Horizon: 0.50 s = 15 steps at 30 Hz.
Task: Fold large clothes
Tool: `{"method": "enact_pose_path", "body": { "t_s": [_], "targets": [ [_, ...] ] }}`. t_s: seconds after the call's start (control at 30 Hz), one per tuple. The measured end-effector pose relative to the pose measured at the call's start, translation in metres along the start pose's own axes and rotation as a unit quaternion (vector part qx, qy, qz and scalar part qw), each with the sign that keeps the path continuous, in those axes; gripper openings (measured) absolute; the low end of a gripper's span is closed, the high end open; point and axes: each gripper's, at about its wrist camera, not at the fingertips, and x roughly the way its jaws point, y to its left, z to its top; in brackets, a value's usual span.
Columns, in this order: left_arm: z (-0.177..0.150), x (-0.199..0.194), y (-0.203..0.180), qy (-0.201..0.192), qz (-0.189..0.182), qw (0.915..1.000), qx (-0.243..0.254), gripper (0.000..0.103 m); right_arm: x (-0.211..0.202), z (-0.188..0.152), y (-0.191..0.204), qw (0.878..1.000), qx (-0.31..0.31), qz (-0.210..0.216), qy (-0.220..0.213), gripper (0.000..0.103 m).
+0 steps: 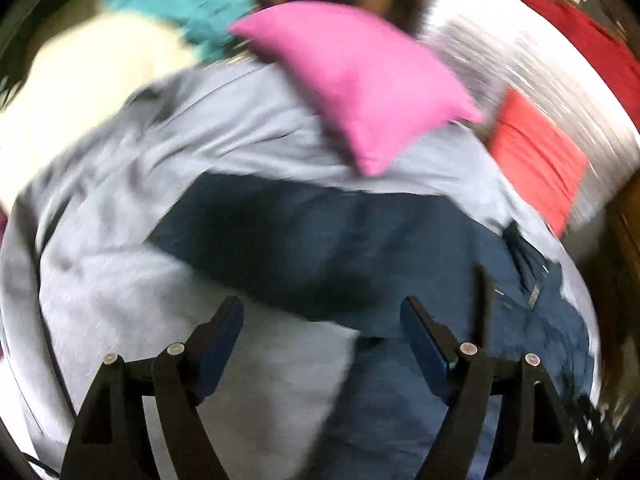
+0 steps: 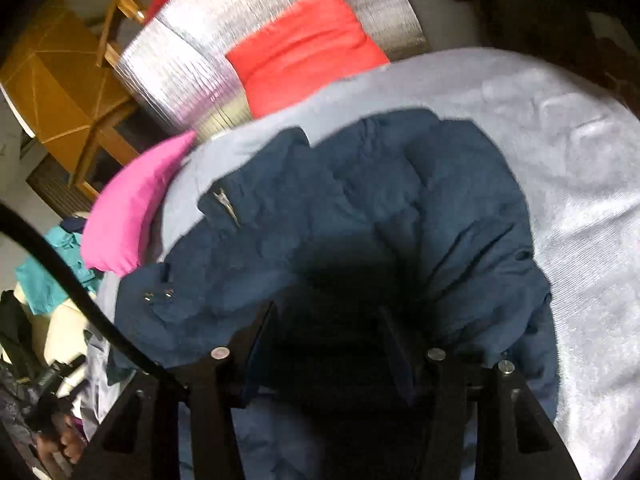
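Grey bedding (image 1: 120,280) covers a bed, serving as the folding surface. At its middle lies the navy jacket (image 2: 360,208), bunched and creased, zip showing. Beyond the jacket, a pink cushion (image 1: 360,80) and a red cushion (image 2: 304,48) sit pushed aside, probably to leave room. Left gripper (image 1: 322,320) hovers over the jacket's edge, jaws spread and empty. Right gripper (image 2: 324,332) is sunk among dark jacket folds, jaws part-way apart; whether they pinch cloth is unclear.
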Motion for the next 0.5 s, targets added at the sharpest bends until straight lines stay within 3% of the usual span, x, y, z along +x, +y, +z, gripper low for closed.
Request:
{"method": "enact_pose_path", "body": {
  "t_s": [0.1,0.2,0.3,0.5],
  "targets": [
    [0.002,0.016,0.032,0.025,-0.023,0.9976,-0.060,0.081,-0.009,-0.001,0.005,1.000,0.000,0.004,-0.019,0.056],
    [0.000,0.029,0.054,0.045,-0.063,0.9899,-0.119,0.081,-0.012,-0.006,0.005,1.000,0.005,0.006,-0.020,0.056],
    [-0.004,0.048,0.066,0.073,-0.121,0.9737,-0.178,0.080,-0.014,-0.011,0.006,1.000,0.002,0.002,-0.016,0.056],
    [-0.003,0.077,0.069,0.087,-0.174,0.9532,-0.231,0.075,-0.007,-0.009,0.004,1.000,0.003,-0.002,-0.010,0.056]
  ]
}}
